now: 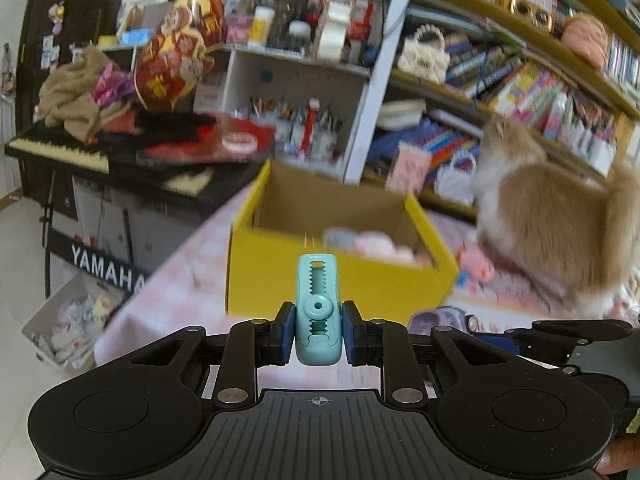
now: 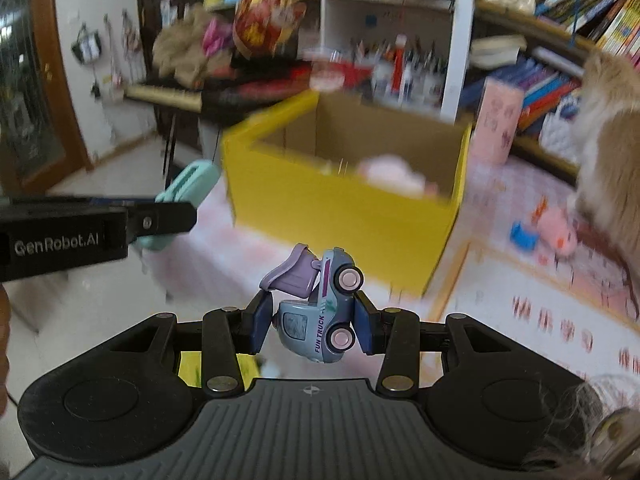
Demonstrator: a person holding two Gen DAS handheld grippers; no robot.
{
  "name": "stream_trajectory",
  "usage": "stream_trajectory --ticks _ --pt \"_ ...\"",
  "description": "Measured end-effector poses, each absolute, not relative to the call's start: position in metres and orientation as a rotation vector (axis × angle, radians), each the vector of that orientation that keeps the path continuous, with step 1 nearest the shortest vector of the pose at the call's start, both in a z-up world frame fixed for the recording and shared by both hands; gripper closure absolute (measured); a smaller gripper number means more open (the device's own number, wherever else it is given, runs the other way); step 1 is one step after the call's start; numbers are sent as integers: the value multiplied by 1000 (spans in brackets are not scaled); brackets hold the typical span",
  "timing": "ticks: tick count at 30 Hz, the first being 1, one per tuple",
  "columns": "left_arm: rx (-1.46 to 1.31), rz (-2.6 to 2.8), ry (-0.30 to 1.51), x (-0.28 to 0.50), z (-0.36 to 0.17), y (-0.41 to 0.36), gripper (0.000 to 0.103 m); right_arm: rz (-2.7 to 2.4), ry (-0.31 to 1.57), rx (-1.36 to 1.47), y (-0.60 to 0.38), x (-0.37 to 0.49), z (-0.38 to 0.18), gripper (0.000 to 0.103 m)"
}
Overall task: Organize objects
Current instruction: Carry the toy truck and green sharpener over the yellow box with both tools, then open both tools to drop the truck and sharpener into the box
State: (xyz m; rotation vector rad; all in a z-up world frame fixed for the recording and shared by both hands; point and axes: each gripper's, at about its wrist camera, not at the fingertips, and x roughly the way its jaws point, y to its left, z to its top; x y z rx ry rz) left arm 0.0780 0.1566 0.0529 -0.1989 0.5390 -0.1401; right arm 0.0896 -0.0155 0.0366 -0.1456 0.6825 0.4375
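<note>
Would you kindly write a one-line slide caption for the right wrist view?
Right gripper grips a "FUN TRUCK" toy truck short of the yellow cardboard box, left gripper alongside holding a teal clip.

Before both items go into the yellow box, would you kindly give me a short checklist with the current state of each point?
1. Left gripper shut on the teal clip: ok.
2. Right gripper shut on the toy truck: ok, though the truck sits tilted between the fingers.
3. Yellow box open on top: ok.
4. Room left inside the box: ok; a pink soft item lies in one part.
5. Fluffy animal standing beside the box: not ok, it is close.
6. Sharp view: not ok, the background is blurred.
</note>
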Motion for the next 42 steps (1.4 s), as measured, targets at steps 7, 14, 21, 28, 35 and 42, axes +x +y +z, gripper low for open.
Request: stream_trajectory --ticks 7,14,21,28,35,42 --pt "-159 -124 473 142 70 153 80 396 539 -108 -12 161 67 63" --pt "-94 -109 559 206 47 138 80 398 566 -170 1 239 39 63" --pt "-122 -85 647 230 23 140 80 548 648 -295 17 275 14 64" --pt "-141 -54 680 239 19 142 80 731 709 -245 5 297 10 63" --pt "-135 -56 687 238 19 140 80 841 719 -279 6 302 13 65" --pt "-57 -75 687 237 19 131 79 924 679 -319 -2 313 13 66"
